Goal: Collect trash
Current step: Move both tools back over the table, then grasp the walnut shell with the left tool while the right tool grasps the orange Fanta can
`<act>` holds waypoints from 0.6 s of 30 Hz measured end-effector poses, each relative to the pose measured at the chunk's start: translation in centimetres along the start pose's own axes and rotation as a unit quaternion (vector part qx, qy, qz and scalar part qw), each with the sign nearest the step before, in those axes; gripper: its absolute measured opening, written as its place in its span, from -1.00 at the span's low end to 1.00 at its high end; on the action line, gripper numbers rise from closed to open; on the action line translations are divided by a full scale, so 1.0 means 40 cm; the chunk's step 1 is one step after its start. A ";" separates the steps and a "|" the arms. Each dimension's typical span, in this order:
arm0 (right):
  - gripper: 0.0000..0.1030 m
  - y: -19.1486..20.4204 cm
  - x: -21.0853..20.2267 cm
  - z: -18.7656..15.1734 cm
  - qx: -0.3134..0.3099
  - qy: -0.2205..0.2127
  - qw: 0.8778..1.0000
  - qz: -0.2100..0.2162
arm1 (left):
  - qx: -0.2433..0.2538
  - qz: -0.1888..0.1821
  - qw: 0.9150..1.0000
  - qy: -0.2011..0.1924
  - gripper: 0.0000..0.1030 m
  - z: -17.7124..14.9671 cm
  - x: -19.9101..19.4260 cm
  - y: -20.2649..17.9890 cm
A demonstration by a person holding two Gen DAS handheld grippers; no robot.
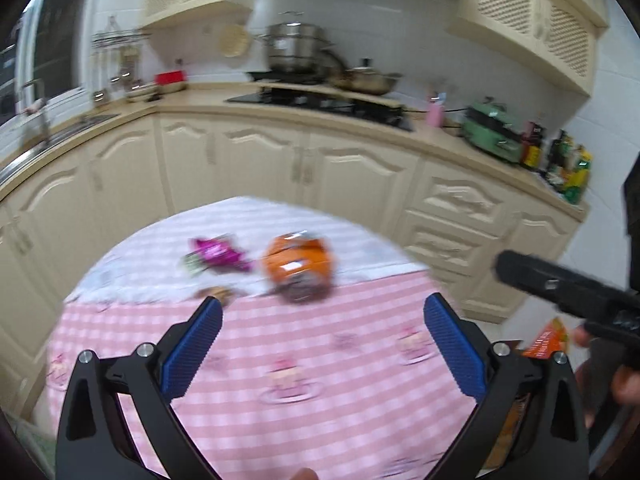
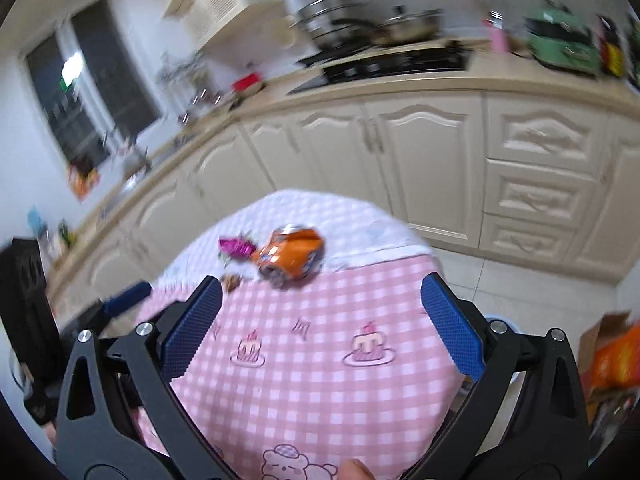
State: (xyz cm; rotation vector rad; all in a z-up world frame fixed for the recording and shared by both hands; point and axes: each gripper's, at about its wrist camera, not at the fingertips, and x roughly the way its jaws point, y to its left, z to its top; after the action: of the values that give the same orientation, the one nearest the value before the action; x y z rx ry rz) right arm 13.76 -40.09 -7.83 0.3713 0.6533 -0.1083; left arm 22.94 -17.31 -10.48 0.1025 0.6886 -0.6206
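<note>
A crushed orange can [image 1: 298,268] lies at the far side of the pink checked tablecloth [image 1: 304,360], with a crumpled purple wrapper [image 1: 218,254] to its left and a small brown scrap [image 1: 218,293] nearer. My left gripper [image 1: 322,308] hangs open above the cloth, short of the can, nothing between its fingers. In the right wrist view the same can [image 2: 292,258], purple wrapper [image 2: 236,247] and brown scrap [image 2: 231,281] lie ahead of my right gripper [image 2: 320,290], which is open and empty. The right gripper's black body [image 1: 568,288] shows at the left view's right edge.
Cream kitchen cabinets [image 1: 280,164] run behind the table, with a counter carrying a stove [image 1: 324,102], pots, a green appliance [image 1: 494,132] and bottles. A sink [image 1: 60,136] is at the left. An orange packet [image 1: 548,342] and a cardboard box [image 2: 612,352] sit low at the right.
</note>
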 end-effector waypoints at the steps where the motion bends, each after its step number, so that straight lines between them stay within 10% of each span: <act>1: 0.89 0.022 0.021 -0.006 -0.013 0.009 1.000 -0.002 | -0.007 0.009 1.000 0.007 0.91 -0.012 0.011 0.032; 18: 0.89 0.036 0.248 -0.030 -0.008 0.091 0.996 -0.021 | 0.021 0.059 0.990 0.127 0.88 -0.023 0.413 0.244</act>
State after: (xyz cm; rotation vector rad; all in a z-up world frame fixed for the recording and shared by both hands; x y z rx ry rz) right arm 21.22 -38.14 -14.31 0.3546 0.8409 -0.1094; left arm 37.87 -17.38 -22.55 0.2630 0.9100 -0.5133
